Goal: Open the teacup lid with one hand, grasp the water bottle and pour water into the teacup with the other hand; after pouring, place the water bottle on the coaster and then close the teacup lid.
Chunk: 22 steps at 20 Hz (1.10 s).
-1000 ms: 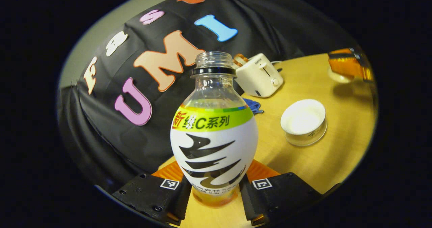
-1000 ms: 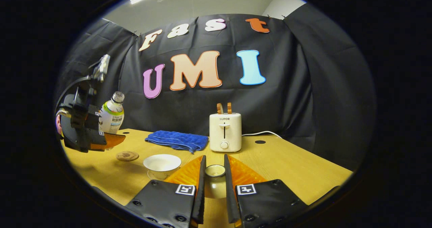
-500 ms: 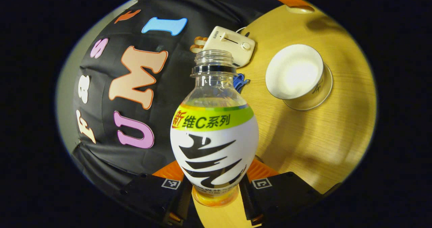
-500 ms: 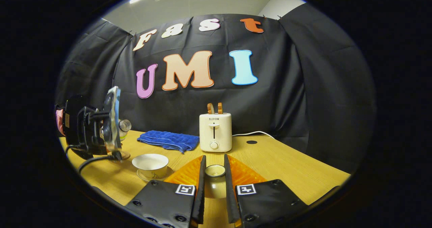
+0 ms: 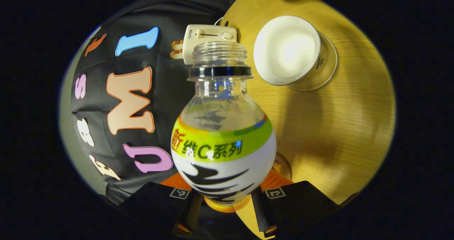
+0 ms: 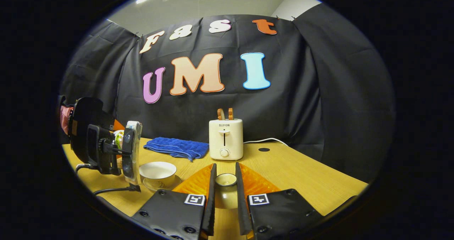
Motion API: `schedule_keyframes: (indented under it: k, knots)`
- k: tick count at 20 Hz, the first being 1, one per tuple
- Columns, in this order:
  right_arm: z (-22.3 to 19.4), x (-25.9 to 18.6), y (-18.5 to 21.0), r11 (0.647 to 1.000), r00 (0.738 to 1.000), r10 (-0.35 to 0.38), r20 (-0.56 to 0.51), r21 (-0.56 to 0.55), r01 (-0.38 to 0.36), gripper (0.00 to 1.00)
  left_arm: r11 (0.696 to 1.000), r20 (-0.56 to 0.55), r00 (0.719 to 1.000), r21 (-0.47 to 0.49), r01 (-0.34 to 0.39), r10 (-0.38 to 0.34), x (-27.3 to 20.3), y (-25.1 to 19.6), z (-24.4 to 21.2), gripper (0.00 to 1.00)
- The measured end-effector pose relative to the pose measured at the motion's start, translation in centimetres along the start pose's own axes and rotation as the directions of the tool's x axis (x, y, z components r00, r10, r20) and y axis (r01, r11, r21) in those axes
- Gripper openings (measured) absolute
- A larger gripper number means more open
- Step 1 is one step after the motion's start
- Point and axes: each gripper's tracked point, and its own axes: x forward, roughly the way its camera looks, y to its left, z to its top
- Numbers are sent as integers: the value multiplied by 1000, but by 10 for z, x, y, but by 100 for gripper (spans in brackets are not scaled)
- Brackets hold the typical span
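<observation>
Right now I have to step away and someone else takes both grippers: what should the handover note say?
Left gripper: shut on the uncapped water bottle, tipped toward the teacup; no stream visible yet.
Right gripper: shut on the teacup lid, held above the table.
Teacup sits open on its saucer.
Done: lid off, bottle grasped.
Left: pour, set bottle on the coaster, replace lid.

This is looking like a little recording booth, not a real kitchen. Black cloth (image 6: 319,91) is hanging all around as walls. A wooden table (image 6: 301,176) is holding home things: a toaster (image 6: 226,139) with a cord and a blue towel (image 6: 177,148).
</observation>
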Motion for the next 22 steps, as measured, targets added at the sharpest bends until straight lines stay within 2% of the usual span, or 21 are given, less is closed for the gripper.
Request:
schedule_keyframes:
  k: [5, 8, 18, 22]
  knots:
    - [0, 0, 0, 1000, 1000, 0, 0, 0, 0, 30, 998, -11, 1000, 68, 12, -11, 3, 0, 4, 61]
    - [-1, 0, 0, 1000, 1000, 0, 0, 0, 0, 31, 993, -21, 999, 115, 30, -27, 9, -2, 11, 57]
    - [0, 0, 0, 1000, 1000, 0, 1, 0, 0, 31, 946, -110, 993, 316, 70, -36, 12, 7, 12, 56]
    - [0, 0, 0, 1000, 1000, 0, 0, 0, 0, 30, 933, -137, 990, 352, 79, -32, 11, 15, 15, 57]
